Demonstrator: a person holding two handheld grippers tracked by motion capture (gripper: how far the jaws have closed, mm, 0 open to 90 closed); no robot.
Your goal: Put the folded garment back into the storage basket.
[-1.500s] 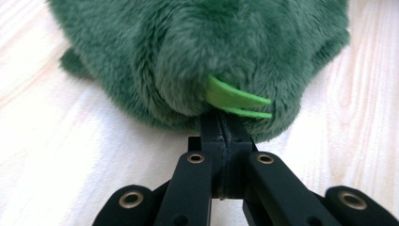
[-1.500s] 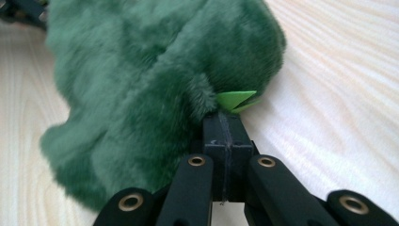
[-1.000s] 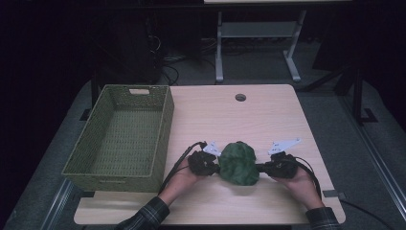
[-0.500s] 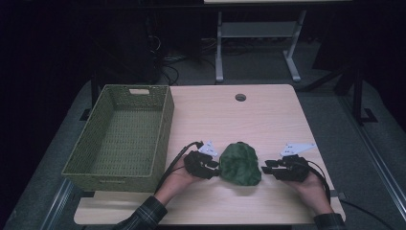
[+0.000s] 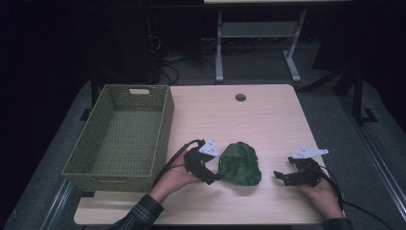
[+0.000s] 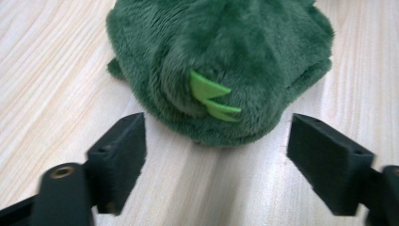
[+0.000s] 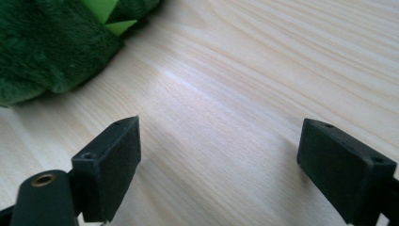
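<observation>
Grippers both spread wide, jaws having just been opening with nothing between them: left gripper [image 5: 216, 178] just beside the green plush toy [image 5: 240, 164], right gripper [image 5: 278, 176] apart from it. Toy sits on the bench [image 5: 268, 120]; wicker basket [image 5: 163, 125] farther left. No readable writing anywhere.

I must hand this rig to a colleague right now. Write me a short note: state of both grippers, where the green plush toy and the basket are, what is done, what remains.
Left gripper: open, jaws have just been opening, nothing between them; it sits right beside the green plush toy.
Right gripper: open, jaws have just been opening, nothing held; it stands apart from the toy with bare table between.
Toy: lies free on the table, near the person's edge.
Basket: at the table's left side, nothing in it.
Done: toy released by both grippers.
Left: probably grasping it again and putting it in the basket; this is my guess.
</observation>
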